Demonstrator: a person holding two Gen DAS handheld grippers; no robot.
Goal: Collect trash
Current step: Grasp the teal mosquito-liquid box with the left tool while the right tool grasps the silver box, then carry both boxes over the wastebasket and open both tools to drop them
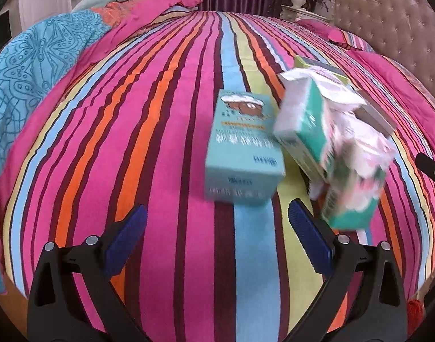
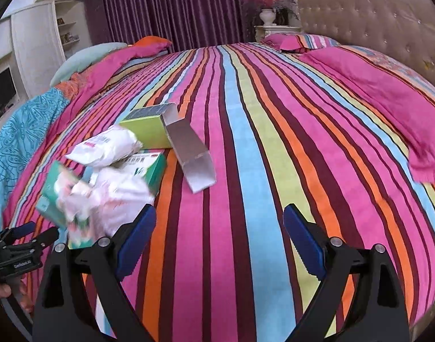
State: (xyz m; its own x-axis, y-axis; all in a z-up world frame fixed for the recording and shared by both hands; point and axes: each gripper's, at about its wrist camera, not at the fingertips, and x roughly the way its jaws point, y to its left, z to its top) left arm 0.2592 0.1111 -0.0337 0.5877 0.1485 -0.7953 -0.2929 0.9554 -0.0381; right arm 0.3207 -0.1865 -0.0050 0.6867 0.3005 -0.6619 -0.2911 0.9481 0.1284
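I keep both my left gripper (image 1: 217, 228) and right gripper (image 2: 220, 228) spread wide and empty over the bed (image 1: 166, 131), because the trash pile (image 1: 331, 142), probably boxes and wrappers, lies near its middle, ungrasped.

The right hand-held gripper (image 2: 219, 229) hovers with its blue-padded jaws spread wide and empty above the striped bedspread (image 2: 260, 142). To its left lies a heap of trash: a lime-green box (image 2: 147, 129), a silver box (image 2: 193, 156), a white wrapper (image 2: 106, 145) and a green box (image 2: 151, 168). The left hand-held gripper (image 2: 32, 235) shows at the left edge.
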